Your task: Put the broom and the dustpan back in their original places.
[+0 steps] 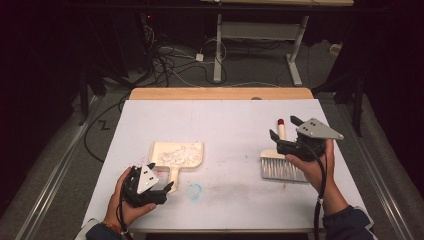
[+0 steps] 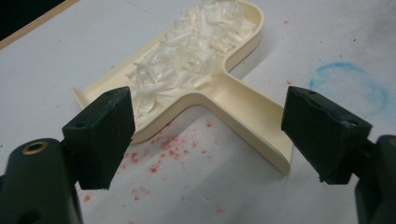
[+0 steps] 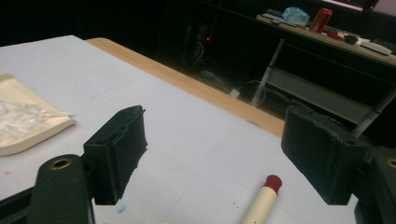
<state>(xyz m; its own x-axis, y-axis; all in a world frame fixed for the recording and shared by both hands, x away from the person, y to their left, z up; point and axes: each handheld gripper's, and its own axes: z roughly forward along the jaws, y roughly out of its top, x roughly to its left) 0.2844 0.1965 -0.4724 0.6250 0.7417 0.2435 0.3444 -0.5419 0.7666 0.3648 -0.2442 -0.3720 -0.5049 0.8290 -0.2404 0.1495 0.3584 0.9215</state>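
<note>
A cream dustpan [image 1: 186,158] lies left of centre on the white table, holding a pile of white shreds [image 2: 187,56]. Its handle [image 2: 254,123] points toward my left gripper [image 1: 161,177], which hovers open just short of the handle's end, jaws apart on either side [image 2: 210,135]. At the right lies a hand brush with grey bristles [image 1: 281,170] and a cream handle with a red tip [image 3: 265,198]. My right gripper [image 1: 284,128] is open above that handle, touching nothing [image 3: 215,149]. The dustpan's corner [image 3: 28,126] is at the left of the right gripper view.
A blue ring mark [image 1: 194,190] and red specks [image 2: 173,151] stain the white table cover [image 1: 230,120]. The wooden table edge [image 1: 220,93] runs along the far side. Beyond it are floor cables [image 1: 170,65], a desk frame [image 1: 260,35] and a red can [image 3: 321,19].
</note>
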